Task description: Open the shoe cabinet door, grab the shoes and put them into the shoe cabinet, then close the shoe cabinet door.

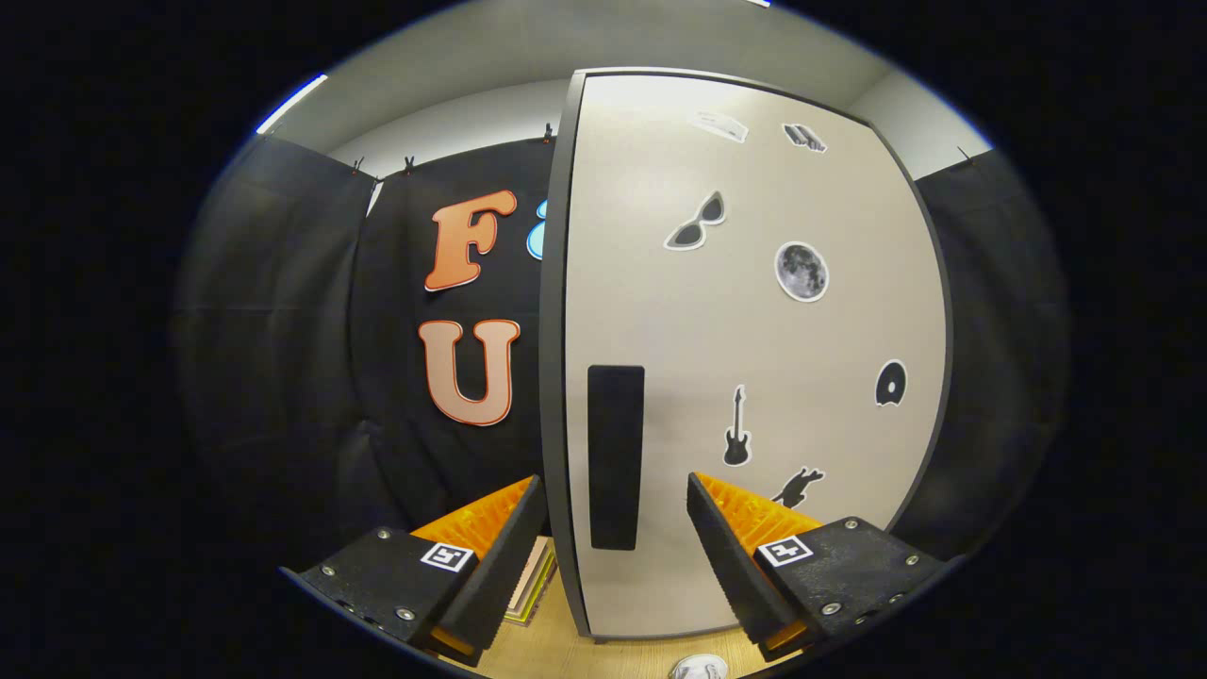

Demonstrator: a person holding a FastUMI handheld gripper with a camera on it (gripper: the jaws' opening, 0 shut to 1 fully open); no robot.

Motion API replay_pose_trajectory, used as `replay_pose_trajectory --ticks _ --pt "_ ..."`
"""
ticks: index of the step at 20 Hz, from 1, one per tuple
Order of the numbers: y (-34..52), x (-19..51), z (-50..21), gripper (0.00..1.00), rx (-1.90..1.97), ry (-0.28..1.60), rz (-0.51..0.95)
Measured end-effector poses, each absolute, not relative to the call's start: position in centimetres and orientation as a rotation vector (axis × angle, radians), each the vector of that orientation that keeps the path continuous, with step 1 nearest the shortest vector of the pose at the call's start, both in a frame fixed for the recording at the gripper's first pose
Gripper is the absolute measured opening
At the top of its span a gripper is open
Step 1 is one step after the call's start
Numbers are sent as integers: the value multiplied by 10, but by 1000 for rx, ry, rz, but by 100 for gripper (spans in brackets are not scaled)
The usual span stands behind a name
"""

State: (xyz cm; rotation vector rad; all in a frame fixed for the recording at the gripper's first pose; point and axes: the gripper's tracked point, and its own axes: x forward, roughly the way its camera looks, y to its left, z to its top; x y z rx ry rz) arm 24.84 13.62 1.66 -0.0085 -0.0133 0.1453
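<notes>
beige and flat, the shoe cabinet door (pixel 754 311) stands right in front of the gripper (pixel 618 552), framed by a thin dark edge. it looks closed, so what is inside the cabinet cannot be told from here. the tongs are spread wide, gripping nothing. a tall dark handle (pixel 616 457) on the door sits between the two fingers (pixel 490 556), just ahead of them, and neither finger touches it. the left finger sits out past the door's left edge, the right one over the door face. stickers dot the panel: sunglasses (pixel 696 223), a moon (pixel 801 272), a guitar (pixel 736 429), a black disc (pixel 890 383). down on the light wooden floor (pixel 556 651), a white shoe (pixel 700 668) peeks in just below the door's foot, near the right finger, mostly cut off. something flat and layered (pixel 531 589) lies on the floor by the door's left edge, behind the left finger; too hidden to name.
</notes>
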Motion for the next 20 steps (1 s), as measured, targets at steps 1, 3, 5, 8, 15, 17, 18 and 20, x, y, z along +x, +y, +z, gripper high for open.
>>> replay_pose_trajectory --ticks 1,3,5,8,15,17,18,20 --pt "136 257 14 89 -3 -10 141" --pt "139 269 9 80 11 3 148" --pt "140 277 8 66 12 3 144" --pt "142 280 7 38 34 11 154" --pt "138 255 8 23 80 2 198" --pt "129 230 5 23 93 -4 201" --pt "123 214 4 23 107 2 201" --pt "108 190 5 19 125 21 186"
